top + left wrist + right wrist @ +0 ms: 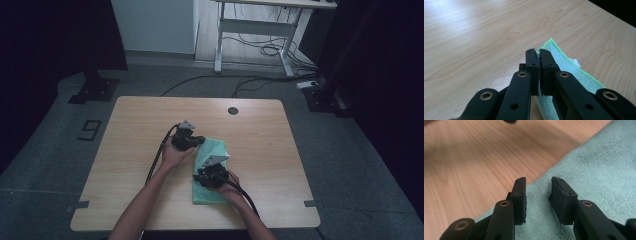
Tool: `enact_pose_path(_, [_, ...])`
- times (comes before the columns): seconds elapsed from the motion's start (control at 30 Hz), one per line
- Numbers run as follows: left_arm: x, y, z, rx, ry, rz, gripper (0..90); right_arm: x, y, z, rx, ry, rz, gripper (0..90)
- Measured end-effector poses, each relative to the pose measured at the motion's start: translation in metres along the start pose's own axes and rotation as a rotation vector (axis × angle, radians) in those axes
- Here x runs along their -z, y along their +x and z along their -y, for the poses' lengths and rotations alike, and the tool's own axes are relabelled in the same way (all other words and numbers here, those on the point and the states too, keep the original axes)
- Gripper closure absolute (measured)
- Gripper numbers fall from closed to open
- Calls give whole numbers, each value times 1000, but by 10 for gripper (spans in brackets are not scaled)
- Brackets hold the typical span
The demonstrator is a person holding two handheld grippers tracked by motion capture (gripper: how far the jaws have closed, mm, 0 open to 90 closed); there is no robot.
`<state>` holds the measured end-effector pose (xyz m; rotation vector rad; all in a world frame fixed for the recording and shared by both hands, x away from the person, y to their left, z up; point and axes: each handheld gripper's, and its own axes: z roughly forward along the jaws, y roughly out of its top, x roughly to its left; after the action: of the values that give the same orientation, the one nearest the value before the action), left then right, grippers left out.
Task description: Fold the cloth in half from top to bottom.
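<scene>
Folded green microfibre cloth (210, 172) near the wooden table's (135, 120) front edge: soft, light, floppy.
Left gripper (538, 56) clenches its hemmed edge; right gripper (537, 185) hovers released above it. Pinch corners.

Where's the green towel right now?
High view: the green towel lies folded right of the table's centre, between both hand-held grippers; the left one pinches its edge.

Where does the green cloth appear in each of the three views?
High view: the green cloth lies at table centre, between both hands.
Left gripper view: lower right, its edge pinched between the shut fingers.
Right gripper view: right and bottom, under the open fingers.
Shared landmark: the wooden table.
</scene>
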<state>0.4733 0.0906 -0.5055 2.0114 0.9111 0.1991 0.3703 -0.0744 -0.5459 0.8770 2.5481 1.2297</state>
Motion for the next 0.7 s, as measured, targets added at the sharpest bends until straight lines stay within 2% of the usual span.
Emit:
enact_pose_path(0.1, [3, -2, -1, -11, -11, 14, 866, -3, -3, 2, -25, -16, -2, 648])
enact_pose_path(0.23, [6, -5, -1, -24, -19, 34, 866, -3, -3, 2, -30, -20, -2, 648])
enact_pose_path(0.7, [12, -14, 0, -47, -22, 40, 862, -3, -2, 3, -32, -29, 1, 637])
